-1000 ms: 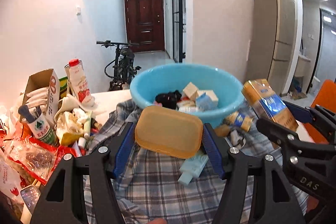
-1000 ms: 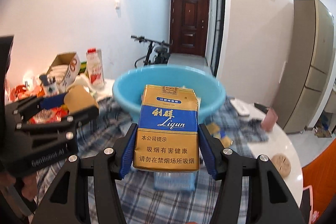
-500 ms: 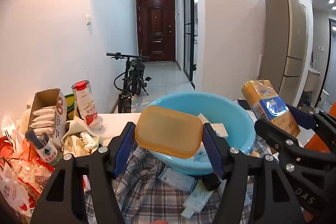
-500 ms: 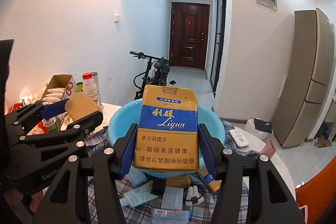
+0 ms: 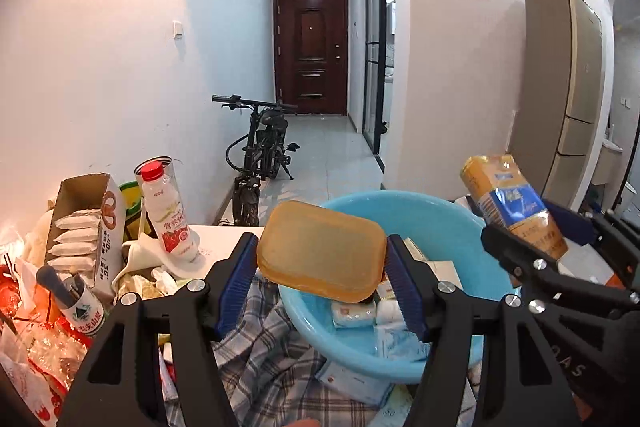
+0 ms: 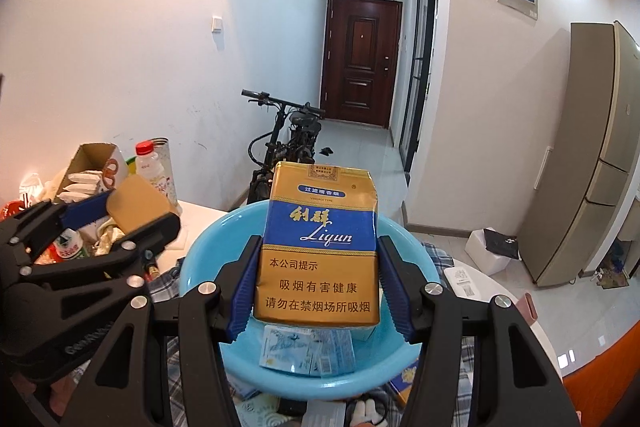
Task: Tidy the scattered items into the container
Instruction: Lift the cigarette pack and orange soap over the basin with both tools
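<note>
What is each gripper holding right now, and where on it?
Left gripper: tan soap-like block, pinched across its two short ends. Right gripper: gold-and-blue cigarette pack, clamped by its lower side edges.

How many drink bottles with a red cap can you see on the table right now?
1. The red-capped bottle stands left of the blue basin, beside the open cardboard box. Others may be hidden in the clutter.

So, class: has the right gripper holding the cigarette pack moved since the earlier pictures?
Yes. The right gripper has carried the cigarette pack forward and up: the blue basin, earlier beyond the pack, now lies beneath it.
</note>
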